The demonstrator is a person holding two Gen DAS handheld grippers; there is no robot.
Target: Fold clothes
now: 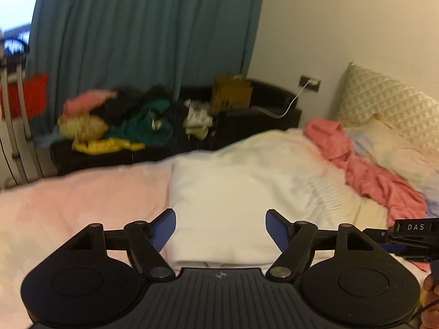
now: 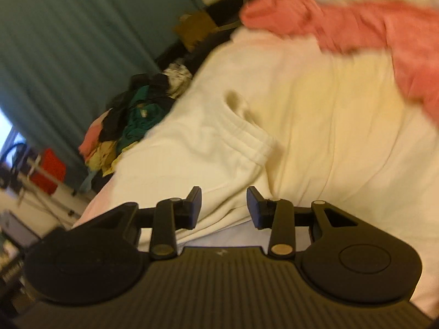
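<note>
Both tools are held angled down over the folded cream cotton garment (image 1: 233,192): the left tool (image 1: 220,229) is released wide, the right tool (image 2: 224,208) apparently part-open, nothing gripped.

Teal curtain (image 1: 142,35) covers the window; daylight at its left edge. Plain white wall (image 1: 329,27) with socket (image 1: 310,83), cable plugged in. Black sofa (image 1: 260,115), possibly leather, cluttered. Bed with pink sheet (image 1: 82,205).

Left gripper (image 1: 220,229) tilts downward, blue-padded fingers (image 1: 164,230) spread wide, gripping nothing. Right gripper (image 2: 224,207) tilts downward too, rolled sideways, fingers (image 2: 253,205) parted, empty.
</note>
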